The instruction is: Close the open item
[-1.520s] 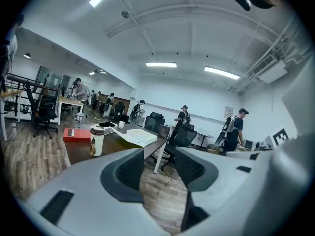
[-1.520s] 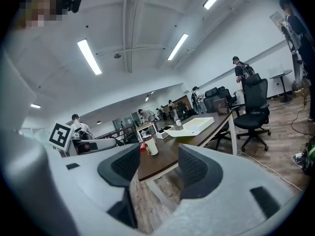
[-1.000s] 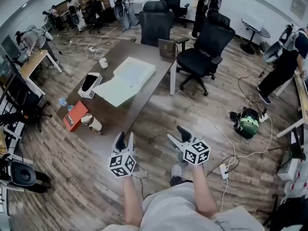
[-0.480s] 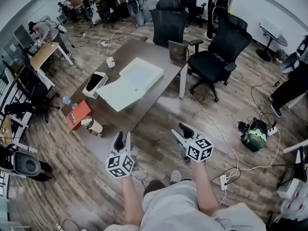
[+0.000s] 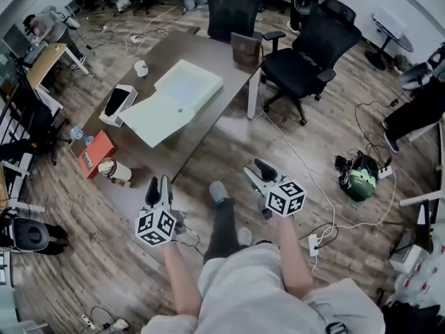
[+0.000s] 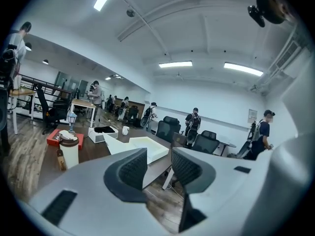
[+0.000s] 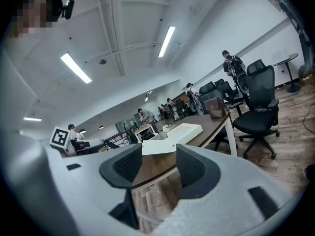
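The open item is a flat white box (image 5: pixel 183 82) on the brown table (image 5: pixel 208 56), its lid (image 5: pixel 154 117) folded out flat toward me. It also shows ahead in the left gripper view as the box (image 6: pixel 146 145) and in the right gripper view as the box (image 7: pixel 183 130). My left gripper (image 5: pixel 158 184) hovers just off the table's near corner. My right gripper (image 5: pixel 256 170) hangs over the floor to the table's right. Both have just been closing partway but stand open with nothing between them, as the left gripper (image 6: pixel 158 169) and right gripper (image 7: pixel 155 166) show.
On the table's left side are a red box (image 5: pixel 95 153), a lidded paper cup (image 5: pixel 113 170), a small white box (image 5: pixel 117 104) with a dark inlay, and a white mug (image 5: pixel 141 68). A brown bag (image 5: pixel 244 49) stands at the far end. Black chairs (image 5: pixel 309 62), floor cables and a green backpack (image 5: pixel 361 177) lie right.
I have walked nearer the table, one leg now stepping forward between the grippers. Both grippers have moved along with me, the left one drawing close to the table's near corner.
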Tool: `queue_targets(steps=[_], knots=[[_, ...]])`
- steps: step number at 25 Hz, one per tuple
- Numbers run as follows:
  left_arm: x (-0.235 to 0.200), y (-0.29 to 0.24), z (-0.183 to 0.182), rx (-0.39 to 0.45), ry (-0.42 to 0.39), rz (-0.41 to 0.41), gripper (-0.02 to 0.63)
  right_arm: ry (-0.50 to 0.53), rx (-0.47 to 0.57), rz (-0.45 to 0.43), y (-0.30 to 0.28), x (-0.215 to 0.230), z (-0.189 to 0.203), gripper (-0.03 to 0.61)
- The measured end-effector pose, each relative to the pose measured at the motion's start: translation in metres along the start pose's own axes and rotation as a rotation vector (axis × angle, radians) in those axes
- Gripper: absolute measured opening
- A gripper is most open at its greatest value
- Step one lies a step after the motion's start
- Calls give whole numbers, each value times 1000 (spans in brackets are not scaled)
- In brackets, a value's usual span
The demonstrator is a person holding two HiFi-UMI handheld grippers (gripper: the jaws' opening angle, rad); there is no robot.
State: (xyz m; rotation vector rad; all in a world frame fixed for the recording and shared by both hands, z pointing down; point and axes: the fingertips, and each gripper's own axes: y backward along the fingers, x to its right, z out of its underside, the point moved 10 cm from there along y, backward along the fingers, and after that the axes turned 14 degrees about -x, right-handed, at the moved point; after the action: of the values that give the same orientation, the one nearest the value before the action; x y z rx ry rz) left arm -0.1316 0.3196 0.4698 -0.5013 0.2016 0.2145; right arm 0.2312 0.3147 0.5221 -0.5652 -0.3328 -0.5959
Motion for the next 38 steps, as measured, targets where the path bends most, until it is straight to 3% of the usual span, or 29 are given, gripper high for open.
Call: queue_targets(steps=[13, 19, 28, 38], knots=[[-2, -106, -70, 19, -32, 35, 146, 2, 16, 67, -49, 72, -81, 212], [-38, -152, -93, -4, 14, 4, 140, 18, -59, 18, -114, 83, -110, 209], [-106, -206, -141, 41, 135, -42, 133, 76, -155, -65, -229, 84, -179, 204], [-176, -260, -143, -8, 164, -64, 132, 80, -240, -156, -364, 87, -220, 192]])
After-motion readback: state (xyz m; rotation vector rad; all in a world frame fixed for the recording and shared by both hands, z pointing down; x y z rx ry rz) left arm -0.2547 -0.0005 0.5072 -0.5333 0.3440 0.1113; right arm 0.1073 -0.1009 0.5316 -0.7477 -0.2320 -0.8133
